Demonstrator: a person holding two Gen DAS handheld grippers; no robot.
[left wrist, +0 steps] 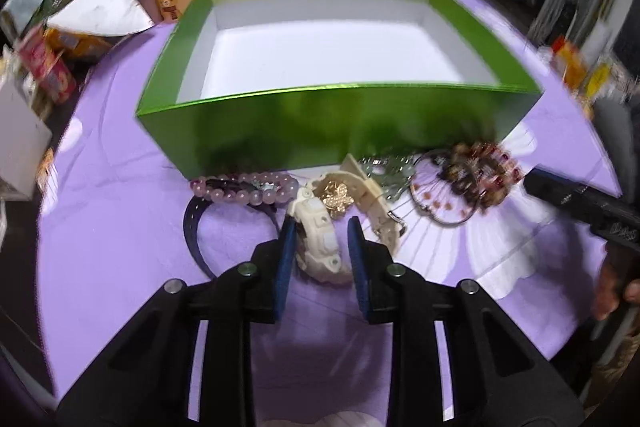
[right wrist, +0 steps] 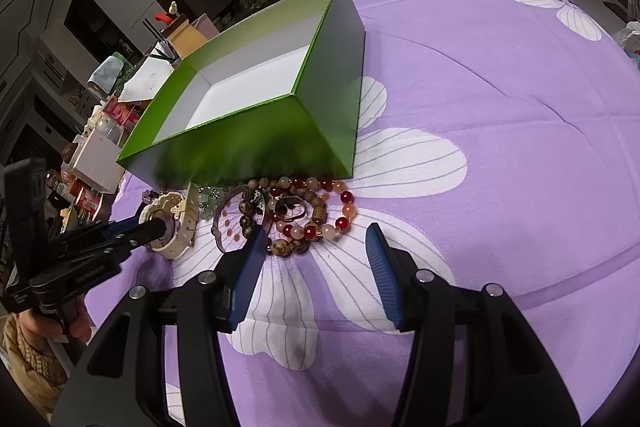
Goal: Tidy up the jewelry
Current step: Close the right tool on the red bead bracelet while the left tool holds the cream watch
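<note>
Left tongs [left wrist: 320,247] narrow, straddling cream watch [left wrist: 320,239] before green box [left wrist: 340,131], no firm pinch. Right tongs [right wrist: 316,247] wide, empty. Risk: strap snags gold brooch [left wrist: 334,197], drags neighbours.

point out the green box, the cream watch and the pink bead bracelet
green cardboard box [left wrist: 320,131], left wrist view, on its near outer wall
cream plastic wristwatch [left wrist: 320,239], left wrist view, on its case between the fingers
pink bead bracelet [left wrist: 224,193], left wrist view, on its front row of beads

Purple flowered cloth [right wrist: 500,131], green open box [right wrist: 256,143], jewelry heap [right wrist: 288,215] beside its front wall
</note>
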